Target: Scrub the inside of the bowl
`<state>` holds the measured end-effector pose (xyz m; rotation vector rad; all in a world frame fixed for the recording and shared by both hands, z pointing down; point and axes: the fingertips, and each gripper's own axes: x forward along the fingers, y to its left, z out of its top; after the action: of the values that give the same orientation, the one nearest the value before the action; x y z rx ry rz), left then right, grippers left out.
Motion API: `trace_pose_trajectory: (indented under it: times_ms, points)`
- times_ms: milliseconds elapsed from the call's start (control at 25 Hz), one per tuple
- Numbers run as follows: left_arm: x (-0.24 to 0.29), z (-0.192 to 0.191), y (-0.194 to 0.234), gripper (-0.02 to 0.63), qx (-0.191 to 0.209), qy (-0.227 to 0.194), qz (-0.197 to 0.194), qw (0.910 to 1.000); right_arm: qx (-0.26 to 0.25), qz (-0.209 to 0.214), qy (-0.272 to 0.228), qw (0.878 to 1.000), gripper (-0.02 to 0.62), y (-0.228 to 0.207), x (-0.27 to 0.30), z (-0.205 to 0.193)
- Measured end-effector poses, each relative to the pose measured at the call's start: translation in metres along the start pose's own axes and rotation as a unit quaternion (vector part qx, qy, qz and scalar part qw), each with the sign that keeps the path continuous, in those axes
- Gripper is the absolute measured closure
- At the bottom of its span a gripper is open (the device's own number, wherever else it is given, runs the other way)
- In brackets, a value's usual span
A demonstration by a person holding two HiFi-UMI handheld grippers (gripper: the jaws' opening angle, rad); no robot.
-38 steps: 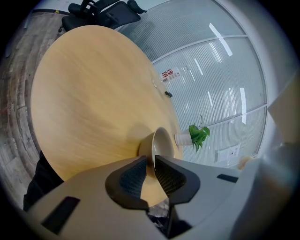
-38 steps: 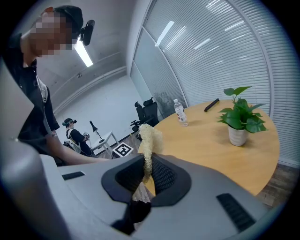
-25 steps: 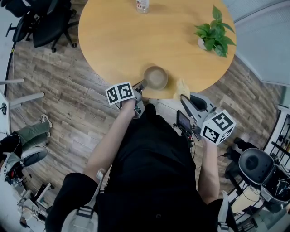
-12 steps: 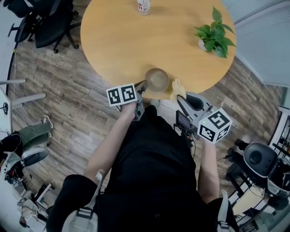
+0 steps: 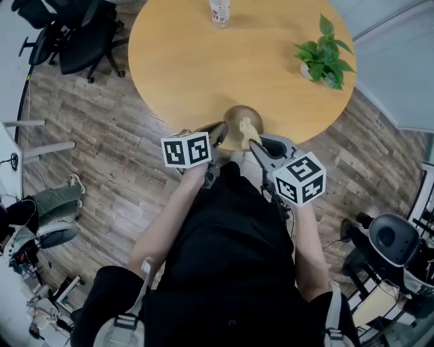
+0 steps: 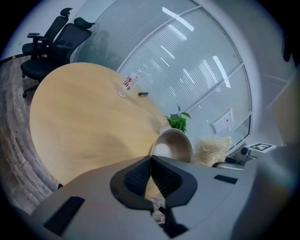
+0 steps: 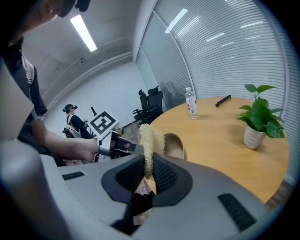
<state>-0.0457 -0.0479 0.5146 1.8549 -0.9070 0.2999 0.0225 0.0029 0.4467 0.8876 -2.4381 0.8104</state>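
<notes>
Both grippers are clamped shut right now. The left gripper (image 6: 150, 158) has its jaws pressed together with basically no gap, and as far as I can make out they're pinching the near rim of the bowl (image 6: 179, 142). The right gripper (image 7: 149, 159) is closed on a pale yellow scrubber (image 7: 149, 138), which sticks up out of the jaws like a little tuft. The bowl is tan and sits at the near edge of the round wooden table (image 5: 203, 61), right in front of the person. It's tipped up, with its mouth turned toward the left gripper. From the left gripper view the scrubber is just beside the bowl's right rim and not inside it; I honestly can't tell if the two touch. In the head view the scrubber overlaps the bowl's near side. Farther back on the table there's a small potted plant (image 5: 324, 54) and a water bottle (image 5: 220, 10), both well apart from the bowl.
</notes>
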Motion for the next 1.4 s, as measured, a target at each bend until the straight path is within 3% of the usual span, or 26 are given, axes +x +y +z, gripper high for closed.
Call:
trace_pose_trajectory:
  times_ms: [280, 560, 920, 1160, 1280, 1400]
  points:
    - [-0.018, 0.012, -0.018, 0.592, 0.059, -0.008, 0.007, 0.9982, -0.034, -0.04, 0.023, 0.998, 0.558, -0.002, 0.027, 0.002]
    - [-0.03, 0.017, -0.023, 0.591, 0.086, -0.012, 0.02, 0.996, -0.048, -0.041, 0.028, 0.998, 0.558, 0.007, 0.047, 0.012]
    - [-0.035, 0.029, -0.033, 0.592, 0.148, -0.017, 0.033, 0.9883, -0.004, -0.02, 0.029, 0.999, 0.558, 0.013, 0.058, 0.017]
    - [-0.037, 0.034, -0.037, 0.592, 0.183, -0.02, 0.041, 0.9821, 0.109, 0.011, 0.06, 0.992, 0.558, 0.007, 0.059, 0.011]
    - [-0.037, 0.033, -0.041, 0.592, 0.197, -0.018, 0.041, 0.9795, 0.085, -0.007, 0.091, 0.992, 0.558, 0.0, 0.056, 0.005]
    - [-0.035, 0.031, -0.042, 0.591, 0.207, -0.014, 0.043, 0.9773, 0.008, -0.052, 0.134, 0.99, 0.557, -0.009, 0.052, -0.003]
